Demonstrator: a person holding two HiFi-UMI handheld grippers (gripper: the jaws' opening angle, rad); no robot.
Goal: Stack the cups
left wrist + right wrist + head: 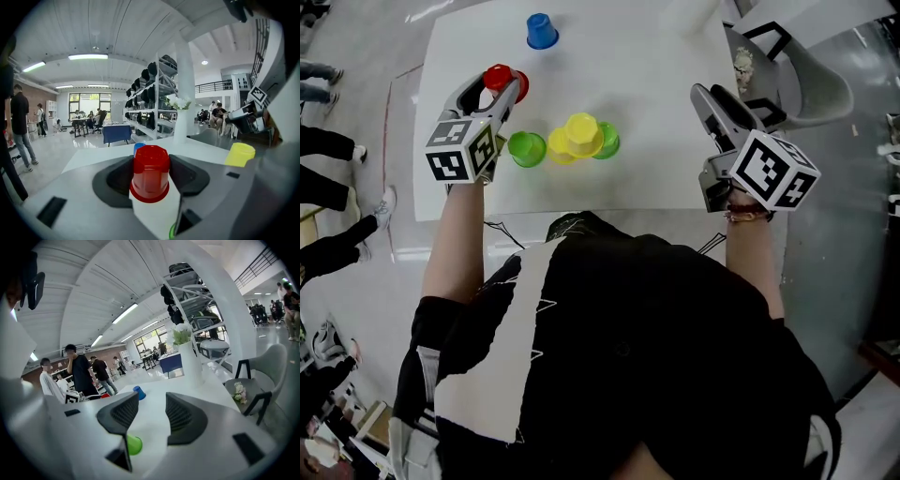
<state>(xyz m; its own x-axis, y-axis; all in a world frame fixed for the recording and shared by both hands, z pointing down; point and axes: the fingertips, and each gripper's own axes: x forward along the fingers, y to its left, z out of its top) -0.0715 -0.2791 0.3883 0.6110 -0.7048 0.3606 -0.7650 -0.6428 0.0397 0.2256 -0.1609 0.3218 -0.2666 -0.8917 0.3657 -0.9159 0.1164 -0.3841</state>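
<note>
One white table (pixel 656 178), blue cup (pixel 542 31) at twelve o'clock. My left gripper (pixel 504 84) pinches the red cup (pixel 151 172); right gripper (pixel 146 416) jaws apart, empty.

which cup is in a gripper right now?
The red cup, upside down, clamped in the left gripper. The blue cup, the two green cups and the yellow cups all sit on the table.

Left tongs (pixel 506 86) clamp red cup (pixel 497 75); right tongs (pixel 713 97) apart.
</note>
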